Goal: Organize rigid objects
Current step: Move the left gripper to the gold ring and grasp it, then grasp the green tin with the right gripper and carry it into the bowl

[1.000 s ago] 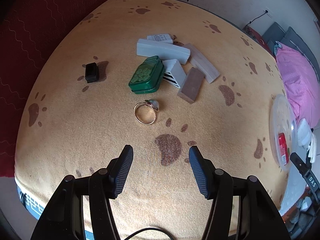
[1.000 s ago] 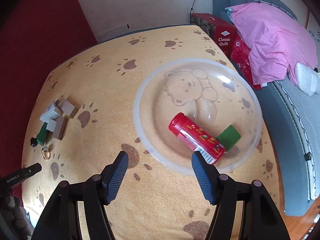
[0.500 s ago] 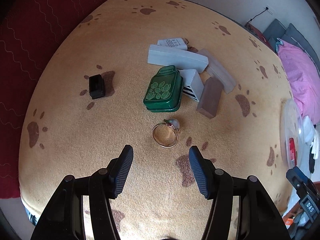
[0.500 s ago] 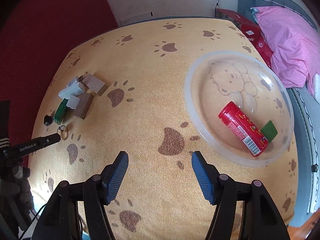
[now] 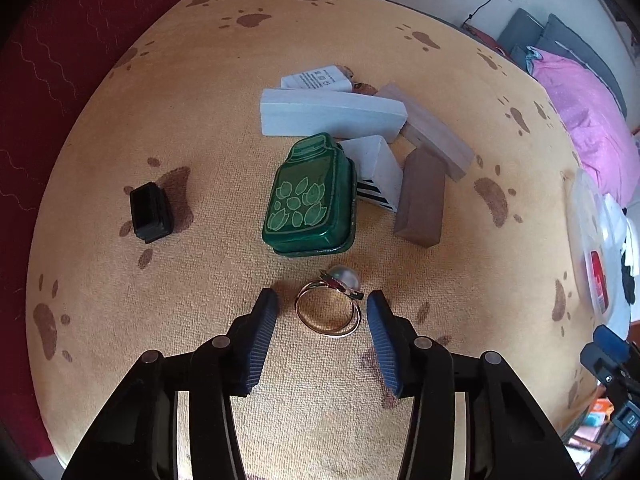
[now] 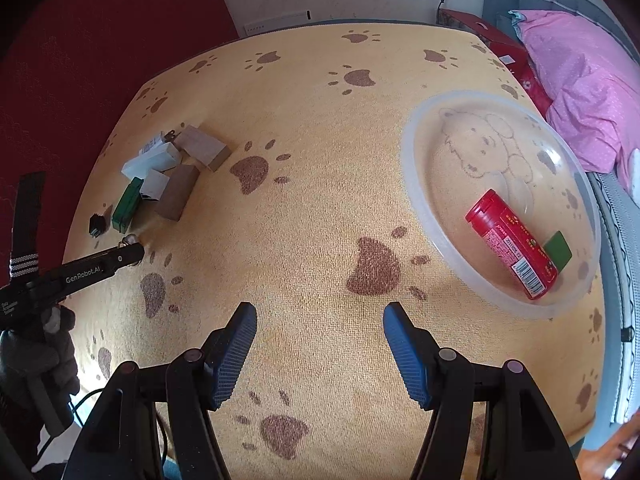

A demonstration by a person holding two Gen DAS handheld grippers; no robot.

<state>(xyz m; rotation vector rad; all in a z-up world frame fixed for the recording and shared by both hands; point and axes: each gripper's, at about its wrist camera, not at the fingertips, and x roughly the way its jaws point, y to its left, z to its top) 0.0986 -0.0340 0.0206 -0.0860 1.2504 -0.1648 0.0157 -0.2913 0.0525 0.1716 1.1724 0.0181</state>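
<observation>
Yellow paw-print cloth covers the desk (image 6: 304,152). Off to its right sits the clear plastic bowl (image 6: 416,200), already holding a red tube (image 6: 510,246), so that's my drop spot. My right fingers (image 6: 320,316) hang spread and empty. My left fingers (image 5: 322,304) have just been closing around the gold pearl ring (image 5: 330,308), straddling it, not yet pinching.
</observation>
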